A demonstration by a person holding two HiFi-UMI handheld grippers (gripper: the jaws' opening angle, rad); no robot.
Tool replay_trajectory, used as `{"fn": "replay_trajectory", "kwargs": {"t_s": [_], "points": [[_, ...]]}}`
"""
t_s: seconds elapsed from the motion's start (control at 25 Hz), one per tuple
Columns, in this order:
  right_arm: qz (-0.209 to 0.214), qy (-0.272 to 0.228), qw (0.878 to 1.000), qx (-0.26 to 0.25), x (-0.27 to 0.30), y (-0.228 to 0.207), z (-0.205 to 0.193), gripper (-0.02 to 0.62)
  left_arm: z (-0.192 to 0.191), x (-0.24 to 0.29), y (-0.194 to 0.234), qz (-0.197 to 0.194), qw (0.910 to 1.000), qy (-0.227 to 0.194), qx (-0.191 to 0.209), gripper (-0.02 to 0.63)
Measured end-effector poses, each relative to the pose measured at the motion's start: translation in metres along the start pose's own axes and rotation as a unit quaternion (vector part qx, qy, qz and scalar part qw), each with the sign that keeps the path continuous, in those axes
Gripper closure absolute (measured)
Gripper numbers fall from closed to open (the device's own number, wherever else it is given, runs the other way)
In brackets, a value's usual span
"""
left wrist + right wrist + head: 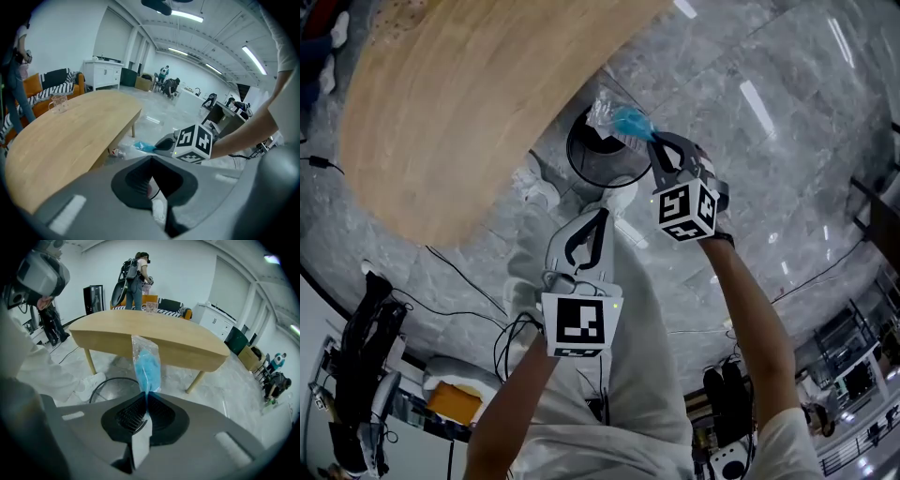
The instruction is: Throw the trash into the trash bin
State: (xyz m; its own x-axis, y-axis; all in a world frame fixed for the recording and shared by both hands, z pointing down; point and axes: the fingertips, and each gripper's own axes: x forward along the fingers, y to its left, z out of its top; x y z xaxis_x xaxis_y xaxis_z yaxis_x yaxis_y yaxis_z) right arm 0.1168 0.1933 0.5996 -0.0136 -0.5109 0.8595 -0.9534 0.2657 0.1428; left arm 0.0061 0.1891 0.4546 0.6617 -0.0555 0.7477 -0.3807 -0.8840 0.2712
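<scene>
Now the drop step is at hand: the right gripper (652, 141) pinches the neck of the trash (623, 120), a crinkly clear plastic bag of soft blue stuff, over the rim of the round, black-rimmed trash bin (573, 159). Next, centre it over the bin, then part the jaws. The left gripper (601, 214), near the bin, is closed on nothing

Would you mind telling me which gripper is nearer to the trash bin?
Right. The right gripper, shut on the blue packet, is at the rim of the trash bin; the left gripper, shut and empty, hangs short of it, over the person's legs.
</scene>
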Motion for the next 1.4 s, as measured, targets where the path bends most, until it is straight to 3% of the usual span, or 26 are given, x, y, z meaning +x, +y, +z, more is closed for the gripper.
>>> {"fn": "replay_trajectory", "kwargs": {"t_s": [0.44,0.68,0.96,1.12,1.4], "points": [[0.08,0.051,0.994,-0.046,0.035,0.086,-0.056,0.554,-0.046,0.006,-0.004,-0.007,0.9998,0.019,-0.001,0.606],[0.107,0.096,0.989,-0.021,0.063,0.117,-0.09,0.554,-0.062,0.005,-0.001,-0.011,0.9996,0.027,0.003,0.606],[0.169,0.134,0.974,-0.061,0.088,0.166,-0.116,0.552,-0.053,0.005,0.007,-0.018,0.9991,0.02,0.034,0.606],[0.177,0.141,0.972,-0.064,0.09,0.179,-0.124,0.549,-0.06,0.004,0.005,-0.021,0.999,0.028,0.029,0.606],[0.209,0.158,0.964,-0.055,0.091,0.194,-0.115,0.416,-0.062,-0.005,0.015,-0.02,0.999,0.031,0.025,0.606]]}}
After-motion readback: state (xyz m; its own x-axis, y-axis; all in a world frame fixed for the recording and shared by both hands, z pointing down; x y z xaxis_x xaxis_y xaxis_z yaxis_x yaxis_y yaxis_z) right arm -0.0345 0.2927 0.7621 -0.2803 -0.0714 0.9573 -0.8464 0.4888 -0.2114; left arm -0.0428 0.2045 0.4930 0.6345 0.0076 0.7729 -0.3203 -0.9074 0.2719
